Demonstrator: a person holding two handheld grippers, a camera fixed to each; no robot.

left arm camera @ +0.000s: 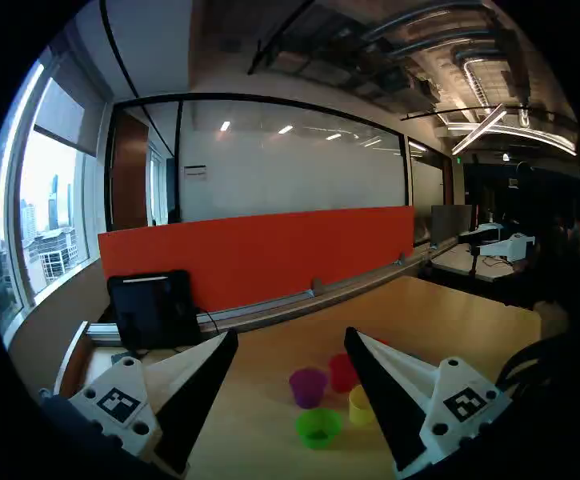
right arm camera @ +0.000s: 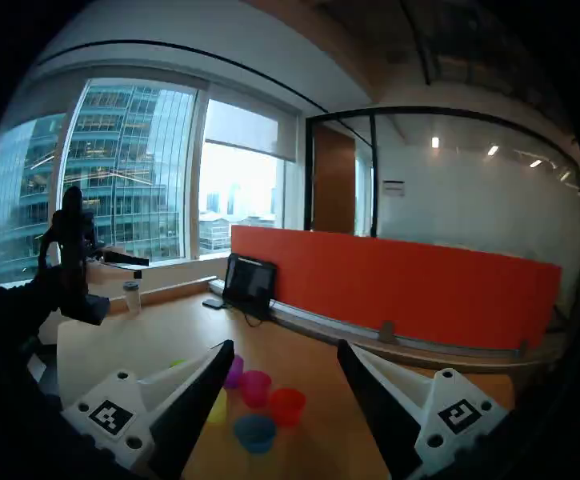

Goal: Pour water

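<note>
1. The left gripper (left arm camera: 290,332) hovers above the desk (left arm camera: 450,312). Its fingers are spread wide and hold nothing.
2. Far off to its left, a black screen (left arm camera: 155,308) leans against the orange partition (left arm camera: 258,252) at the back of the desk.
3. Four cups stand close together on the desk, just ahead of and below this gripper, nearer its right finger. From left to right they are the purple cup (left arm camera: 308,387), the green cup (left arm camera: 318,427), the red cup (left arm camera: 342,372) and the yellow cup (left arm camera: 360,405). The right finger partly covers the last two. All four are upright, and I see no water in any of them.
4. The right gripper (right arm camera: 284,344) also has its fingers well apart and empty, and it too is poised over the desk.
5. Well off to its left, a small bottle (right arm camera: 132,296) stands upright near the window. I cannot tell whether it holds water.
6. Directly ahead of this gripper, low between its fingers, more cups are in sight, among them a pink cup (right arm camera: 255,388) and a blue cup (right arm camera: 255,432) nearest the fingertips.
7. I judge the step in hand to be the approach, since neither gripper has taken hold of anything.
8. The next move calls for choosing the vessel that carries the water, which is probably the bottle. One gripper must then close squarely around it. The receiving cup has to stay upright and clear of its neighbours.
</note>
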